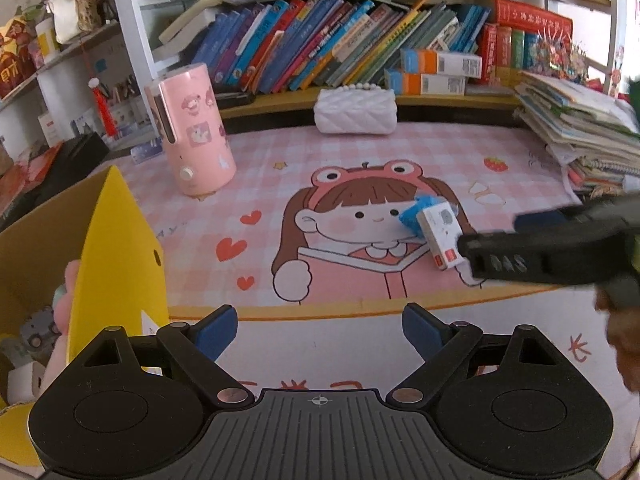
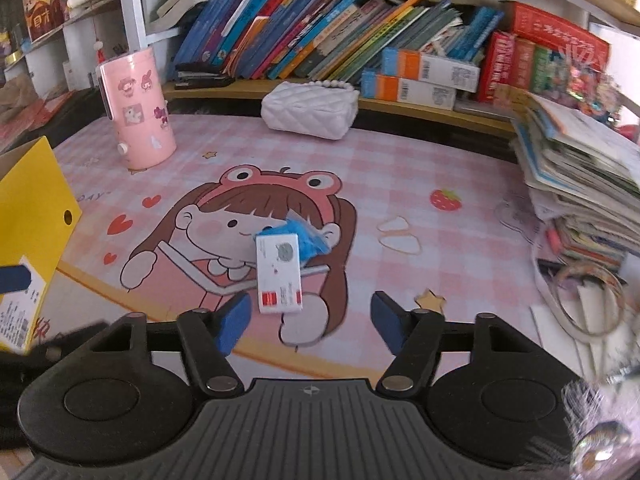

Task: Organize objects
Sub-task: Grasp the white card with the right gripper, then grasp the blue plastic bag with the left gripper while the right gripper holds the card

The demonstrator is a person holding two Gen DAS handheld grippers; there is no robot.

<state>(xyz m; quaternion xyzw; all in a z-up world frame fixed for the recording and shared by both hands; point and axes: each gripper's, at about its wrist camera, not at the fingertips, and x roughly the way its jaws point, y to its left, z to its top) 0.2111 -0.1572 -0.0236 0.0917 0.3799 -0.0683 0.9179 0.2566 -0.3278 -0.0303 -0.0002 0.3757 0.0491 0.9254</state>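
Pink humidifier (image 1: 195, 128), white quilted purse (image 1: 355, 110), leaning books (image 1: 312, 40) behind.

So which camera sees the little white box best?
The right wrist view: the little white box lies whole, just ahead of the open right claw. In the left wrist view, that claw's black body covers the box's near end.

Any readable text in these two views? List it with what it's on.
"DAY": grey letters printed on the pink desk mat, left of the cartoon girl; the start of the word is cut off.
Small white box: red block and fine print, too small to read.
Book spines on the shelf: too blurred.
Red box: gold characters, not legible.
White label on the yellow box: unreadable.
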